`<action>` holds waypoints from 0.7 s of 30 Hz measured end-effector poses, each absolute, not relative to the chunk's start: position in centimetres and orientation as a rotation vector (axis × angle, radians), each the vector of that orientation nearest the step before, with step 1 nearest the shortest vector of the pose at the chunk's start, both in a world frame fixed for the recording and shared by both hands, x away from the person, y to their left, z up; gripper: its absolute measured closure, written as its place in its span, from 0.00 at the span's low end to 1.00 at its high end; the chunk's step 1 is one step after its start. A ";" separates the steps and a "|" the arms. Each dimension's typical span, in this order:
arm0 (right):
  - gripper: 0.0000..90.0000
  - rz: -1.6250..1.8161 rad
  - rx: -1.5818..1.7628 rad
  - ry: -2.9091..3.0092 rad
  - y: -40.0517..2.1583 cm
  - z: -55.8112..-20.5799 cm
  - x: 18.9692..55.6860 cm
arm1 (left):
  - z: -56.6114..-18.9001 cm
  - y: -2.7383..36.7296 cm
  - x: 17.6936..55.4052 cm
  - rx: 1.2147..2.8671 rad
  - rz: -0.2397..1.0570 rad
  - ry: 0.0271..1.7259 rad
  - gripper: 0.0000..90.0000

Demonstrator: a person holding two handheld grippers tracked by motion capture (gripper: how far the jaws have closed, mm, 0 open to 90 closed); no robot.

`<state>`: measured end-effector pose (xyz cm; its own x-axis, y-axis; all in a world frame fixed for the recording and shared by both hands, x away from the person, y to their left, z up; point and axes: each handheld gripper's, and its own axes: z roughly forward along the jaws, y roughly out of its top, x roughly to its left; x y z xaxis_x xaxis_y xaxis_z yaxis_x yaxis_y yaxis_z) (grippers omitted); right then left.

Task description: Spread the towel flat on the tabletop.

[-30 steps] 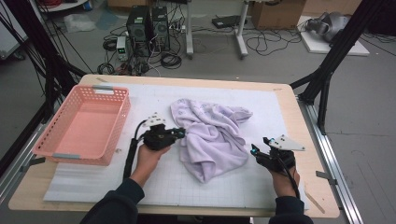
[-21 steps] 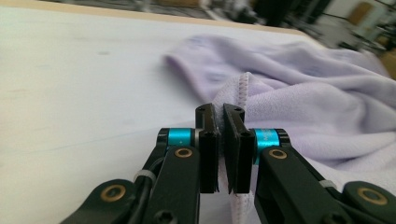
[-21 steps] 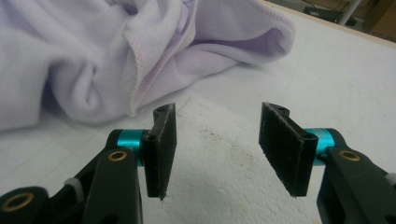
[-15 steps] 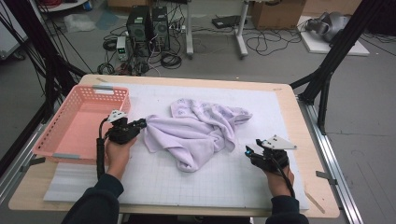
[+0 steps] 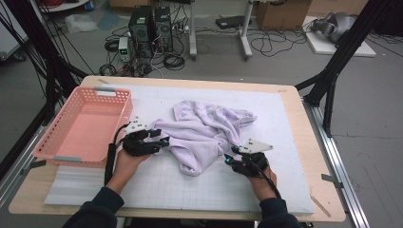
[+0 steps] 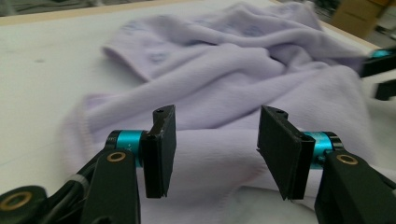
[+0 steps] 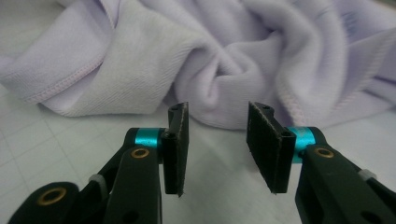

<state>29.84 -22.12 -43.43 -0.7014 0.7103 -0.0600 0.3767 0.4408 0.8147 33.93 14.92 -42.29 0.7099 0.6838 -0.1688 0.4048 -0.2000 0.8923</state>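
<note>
A crumpled lilac cloth [image 5: 204, 128] lies in the middle of the white gridded mat [image 5: 190, 194]. My left gripper [image 5: 160, 140] is at the cloth's left edge. Its jaws have just been opening and now stand open; in the left gripper view [image 6: 212, 149] the cloth [image 6: 224, 70] lies under and beyond them, and the pads do not press it. My right gripper [image 5: 229, 159] is at the cloth's lower right edge. Its jaws have been closing but are still apart [image 7: 215, 144], with a fold of the cloth [image 7: 224, 56] just ahead of the tips.
A pink plastic basket [image 5: 71, 157] stands on the left of the table, close to my left hand. The wooden table edge [image 5: 313, 142] runs along the right. Black frame legs, cables and computer boxes are on the floor beyond the table.
The left gripper dragged the cloth's left side towards the basket, then let go and opened. The right gripper slid left up to the cloth's lower right edge.
</note>
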 end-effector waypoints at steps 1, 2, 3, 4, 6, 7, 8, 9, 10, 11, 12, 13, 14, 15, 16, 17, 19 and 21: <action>0.69 1.143 0.920 2.324 -21.7 -43.7 30.1 | -42.6 14.4 33.8 1.843 0.298 0.838 0.53; 0.69 1.134 0.918 2.344 -21.3 -43.9 30.2 | -42.9 13.8 33.8 1.864 0.268 0.820 0.52; 0.69 1.119 0.918 2.360 -20.6 -44.3 30.6 | -43.2 13.3 33.8 1.886 0.243 0.809 0.49; 0.69 1.119 0.918 2.360 -20.6 -44.3 30.6 | -43.5 12.7 33.8 1.901 0.226 0.801 0.49; 0.69 1.132 0.925 2.365 -20.0 -44.6 30.9 | -44.0 11.7 33.7 1.944 0.239 0.788 0.47; 0.68 1.117 0.918 2.364 -19.6 -44.8 31.1 | -44.1 11.3 33.7 1.963 0.251 0.786 0.47; 0.68 1.083 0.905 2.366 -19.2 -45.0 31.2 | -44.3 10.9 33.7 1.984 0.268 0.786 0.47; 0.68 1.060 0.898 2.375 -19.0 -45.1 31.4 | -44.5 10.6 33.8 2.016 0.289 0.784 0.48; 0.76 1.064 0.907 2.364 -18.9 -45.1 31.6 | -44.7 10.2 33.8 2.040 0.300 0.786 0.52; 0.82 1.069 0.923 2.372 -18.9 -45.1 31.7 | -45.0 10.0 33.8 2.062 0.323 0.777 0.58; 0.92 1.069 0.928 2.370 -19.0 -45.1 31.8 | -45.0 9.8 33.7 2.077 0.360 0.783 0.65; 0.93 1.068 0.928 2.374 -19.1 -45.1 31.8 | -44.9 9.8 33.7 2.086 0.389 0.782 0.76; 0.93 1.083 0.941 2.387 -19.4 -45.0 31.8 | -44.7 10.0 33.7 2.073 0.386 0.789 0.94; 0.94 1.089 0.953 2.399 -19.7 -44.9 31.8 | -44.5 10.1 33.7 2.067 0.385 0.800 0.94; 0.94 1.087 0.959 2.408 -20.0 -44.8 31.8 | -44.2 10.5 33.7 2.041 0.394 0.813 0.95; 0.94 1.083 0.954 2.415 -20.7 -44.5 31.6 | -43.9 11.1 33.6 2.014 0.402 0.827 0.95; 0.94 1.073 0.959 2.429 -22.0 -43.8 31.3 | -43.2 12.3 33.7 1.935 0.403 0.865 0.95; 0.95 1.055 0.954 2.428 -23.4 -43.1 30.8 | -42.7 13.4 33.6 1.892 0.419 0.888 0.96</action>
<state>30.76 -23.38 -43.09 -0.7230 0.6902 -0.0303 0.4487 0.5025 0.7390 33.63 13.35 -42.75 0.6751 0.7328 -0.0851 0.3998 -0.2664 0.8770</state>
